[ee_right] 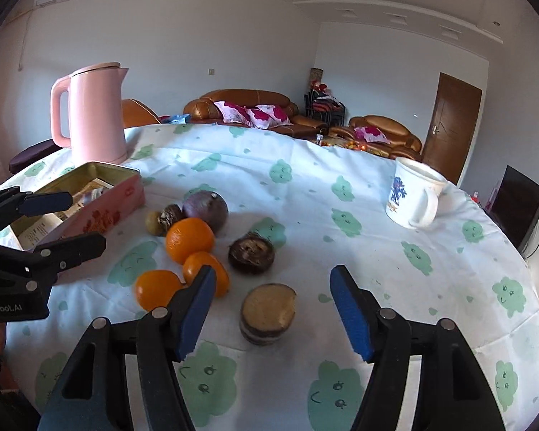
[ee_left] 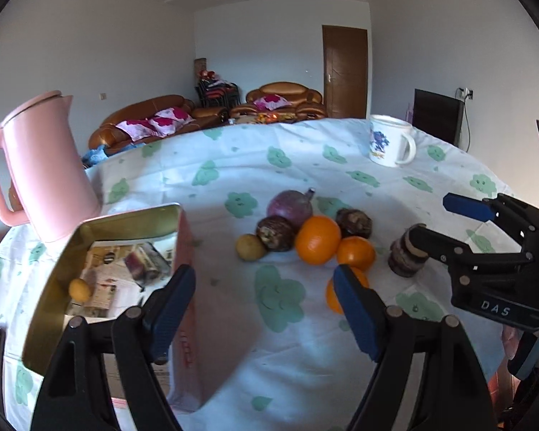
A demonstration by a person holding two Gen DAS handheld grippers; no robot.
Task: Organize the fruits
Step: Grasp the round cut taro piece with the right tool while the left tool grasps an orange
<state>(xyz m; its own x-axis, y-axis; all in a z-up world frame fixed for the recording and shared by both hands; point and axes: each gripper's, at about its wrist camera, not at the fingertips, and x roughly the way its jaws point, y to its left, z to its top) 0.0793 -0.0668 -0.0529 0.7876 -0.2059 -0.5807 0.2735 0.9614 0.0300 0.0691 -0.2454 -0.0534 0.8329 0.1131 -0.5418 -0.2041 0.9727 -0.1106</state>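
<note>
A pink kettle [ee_right: 95, 113] and white mug [ee_right: 415, 194] stand beyond both tools on the cloth-covered desk [ee_right: 305, 186]. The left tool [ee_left: 264, 309] gapes empty beside an open metal tin [ee_left: 100, 251] holding one small yellow fruit [ee_left: 79, 289]. The right tool [ee_right: 269, 310], also open and empty, brackets a cut brown tuber [ee_right: 267, 312]; smooth oranges [ee_right: 189, 239] and a purple onion [ee_right: 205, 210] cluster ahead to its left.

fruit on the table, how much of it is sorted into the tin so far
Done: one small yellow fruit lies in the open tin. In hand: nothing; the left tool and right tool are both open and empty. Left: three oranges, the purple fruit, two dark brown fruits, the cut brown piece and a small yellowish fruit sit on the tablecloth.
</note>
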